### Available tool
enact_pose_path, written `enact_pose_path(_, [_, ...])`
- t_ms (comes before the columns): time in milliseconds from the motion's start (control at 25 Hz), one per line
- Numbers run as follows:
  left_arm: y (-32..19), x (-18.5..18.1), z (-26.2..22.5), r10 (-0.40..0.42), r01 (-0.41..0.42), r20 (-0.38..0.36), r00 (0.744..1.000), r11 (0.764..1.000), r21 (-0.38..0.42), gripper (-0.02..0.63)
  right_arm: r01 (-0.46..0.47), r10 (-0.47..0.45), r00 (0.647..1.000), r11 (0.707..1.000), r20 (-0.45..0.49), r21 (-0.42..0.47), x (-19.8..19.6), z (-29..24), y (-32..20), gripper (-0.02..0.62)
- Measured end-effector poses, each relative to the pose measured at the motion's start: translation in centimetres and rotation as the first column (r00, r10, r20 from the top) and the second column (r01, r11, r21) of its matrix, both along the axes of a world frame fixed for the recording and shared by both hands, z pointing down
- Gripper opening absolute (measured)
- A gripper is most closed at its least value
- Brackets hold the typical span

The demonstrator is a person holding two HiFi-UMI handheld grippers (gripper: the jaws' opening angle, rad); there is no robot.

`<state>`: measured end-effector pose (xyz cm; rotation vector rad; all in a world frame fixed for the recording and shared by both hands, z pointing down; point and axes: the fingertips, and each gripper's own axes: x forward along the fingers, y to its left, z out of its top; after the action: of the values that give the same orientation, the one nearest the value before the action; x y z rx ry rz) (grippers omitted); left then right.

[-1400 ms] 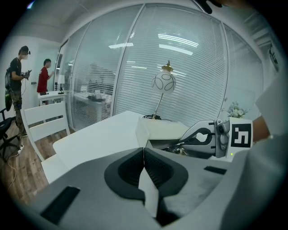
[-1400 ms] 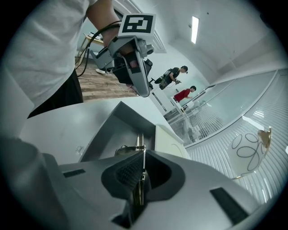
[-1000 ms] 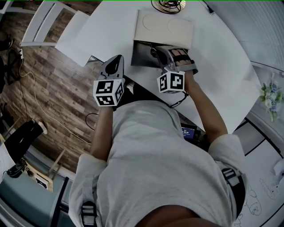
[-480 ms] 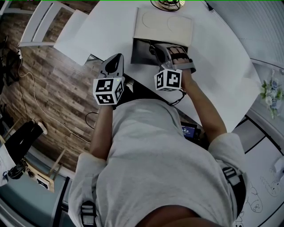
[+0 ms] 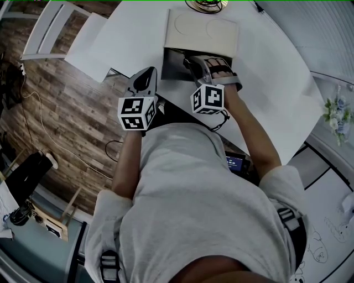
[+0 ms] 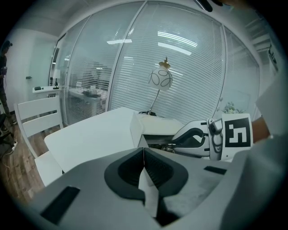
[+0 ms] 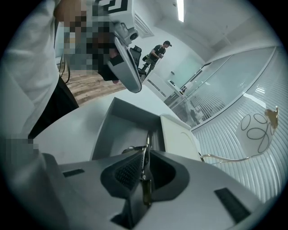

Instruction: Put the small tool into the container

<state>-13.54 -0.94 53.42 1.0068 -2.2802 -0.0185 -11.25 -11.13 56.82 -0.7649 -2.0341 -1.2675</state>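
Observation:
The container [image 5: 172,65] is an open grey box on the white table, with its pale lid [image 5: 202,29] raised behind it. My right gripper [image 5: 192,61] hangs over the box's right half, shut on the small tool [image 7: 145,173], a thin metal rod pinched between the pads. The rod's tip points down into the container [image 7: 118,131], next to the lid [image 7: 178,135]. My left gripper [image 5: 145,76] is held off the table's near-left edge, left of the box. Its jaws [image 6: 144,158] meet with nothing between them. The right gripper [image 6: 198,138] also shows in the left gripper view.
The white table [image 5: 265,72] spreads to the right of the box. A white chair [image 5: 52,27] stands at the far left over the wooden floor [image 5: 61,116]. A coiled lamp cable [image 5: 207,5] lies behind the lid. A person [image 7: 158,53] stands far off.
My right gripper has moved a little forward over the box with the tool. The left gripper has hardly moved.

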Motion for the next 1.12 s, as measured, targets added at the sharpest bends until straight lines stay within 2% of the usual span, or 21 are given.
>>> enact_pose_path(280, [-0.7,0.0,0.2,0.009,-0.009,-0.004,1.0,1.0,-0.002,0.025,0.027,-0.028,0.998,1.0,-0.063,-0.015,0.5,0.7,0.3,0.048])
enact_pose_path(360, [-0.8,0.1,0.1,0.006,-0.006,-0.004,1.0,1.0,-0.002,0.025,0.033,-0.035,0.996,0.999,-0.077,-0.025,0.7,0.9,0.3,0.096])
enact_pose_path(520, [-1.1,0.5,0.1,-0.011,0.011,-0.01,1.0,1.0,-0.005,0.025,0.041,-0.045,0.996,0.998,-0.083,-0.047,0.6,0.7,0.4,0.114])
enact_pose_path(680, [-1.0,1.0,0.0,-0.022,0.022,-0.022,1.0,0.999,-0.024,0.025,0.028,-0.04,0.99,0.995,-0.133,-0.095,0.9,0.4,0.5,0.149])
enact_pose_path(840, [-1.0,1.3,-0.2,-0.012,0.01,-0.033,0.999,0.999,-0.045,0.025,0.001,-0.026,0.988,0.988,-0.153,-0.158,1.2,-0.5,0.5,0.152])
enact_pose_path(960, [-1.2,1.8,-0.5,-0.005,0.004,-0.031,1.0,0.999,-0.048,0.025,-0.064,0.029,0.989,0.969,-0.147,-0.238,1.8,-1.7,0.2,0.152])
enact_pose_path(1040, [-1.3,2.6,-0.9,0.009,-0.01,-0.021,1.0,0.999,-0.044,0.025,-0.135,0.086,0.983,0.941,-0.165,-0.311,2.9,-2.5,0.1,0.148])
enact_pose_path(1120, [-1.6,2.9,-1.4,0.036,-0.036,-0.009,0.999,0.999,-0.036,0.025,-0.206,0.143,0.972,0.901,-0.186,-0.381,3.6,-3.3,0.1,0.108])
